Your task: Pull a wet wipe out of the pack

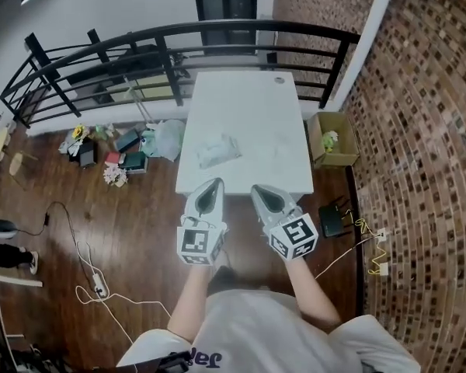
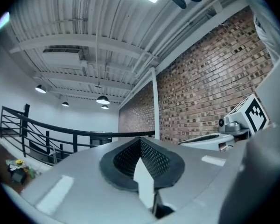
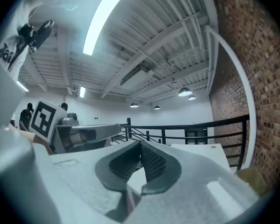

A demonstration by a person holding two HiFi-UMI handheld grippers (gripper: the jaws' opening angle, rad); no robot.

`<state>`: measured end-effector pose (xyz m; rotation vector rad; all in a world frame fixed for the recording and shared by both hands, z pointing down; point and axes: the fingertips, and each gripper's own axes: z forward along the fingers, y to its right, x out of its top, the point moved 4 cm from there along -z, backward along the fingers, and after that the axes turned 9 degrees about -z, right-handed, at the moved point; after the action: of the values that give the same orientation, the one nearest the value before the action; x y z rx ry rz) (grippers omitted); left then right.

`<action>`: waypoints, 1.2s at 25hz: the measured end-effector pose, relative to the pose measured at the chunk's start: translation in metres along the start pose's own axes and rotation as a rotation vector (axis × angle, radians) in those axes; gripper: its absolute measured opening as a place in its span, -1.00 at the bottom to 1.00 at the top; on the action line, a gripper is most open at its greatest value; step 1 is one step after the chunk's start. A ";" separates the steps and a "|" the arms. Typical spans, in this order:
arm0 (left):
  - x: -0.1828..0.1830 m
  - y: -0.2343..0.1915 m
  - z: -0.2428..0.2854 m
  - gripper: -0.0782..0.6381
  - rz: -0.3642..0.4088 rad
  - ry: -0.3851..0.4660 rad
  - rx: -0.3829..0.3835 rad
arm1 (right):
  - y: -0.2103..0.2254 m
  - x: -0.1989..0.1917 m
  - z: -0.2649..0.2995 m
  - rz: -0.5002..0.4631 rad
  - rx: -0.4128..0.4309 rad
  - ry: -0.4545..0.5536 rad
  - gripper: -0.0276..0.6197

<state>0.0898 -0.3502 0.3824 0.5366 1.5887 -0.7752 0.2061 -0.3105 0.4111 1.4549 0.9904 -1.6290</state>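
Observation:
The wet wipe pack [image 1: 218, 151], a pale crinkled packet, lies on the white table [image 1: 248, 99] near its left front part. Both grippers are held up close to the person's body, short of the table's near edge and apart from the pack. My left gripper [image 1: 215, 183] is shut with nothing between its jaws; in the left gripper view [image 2: 140, 140] its tips meet, pointing level at the brick wall. My right gripper [image 1: 257, 188] is shut and empty too, and its tips touch in the right gripper view [image 3: 141, 146]. Neither gripper view shows the pack.
A black railing [image 1: 179, 41] runs behind the table. An open cardboard box [image 1: 332, 138] stands on the floor right of the table, a black device [image 1: 332, 221] nearer. Bags and clutter [image 1: 116, 150] lie on the floor at the left, with a cable [image 1: 93, 282]. A brick wall [image 1: 427, 130] closes the right side.

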 end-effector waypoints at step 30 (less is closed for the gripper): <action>-0.009 0.070 -0.100 -0.73 -0.001 -0.020 0.027 | -0.078 0.022 -0.082 0.009 0.028 -0.039 -0.94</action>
<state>0.0746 -0.2284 0.3836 0.5456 1.5621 -0.8013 0.1700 -0.2031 0.3898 1.4387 0.9421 -1.6642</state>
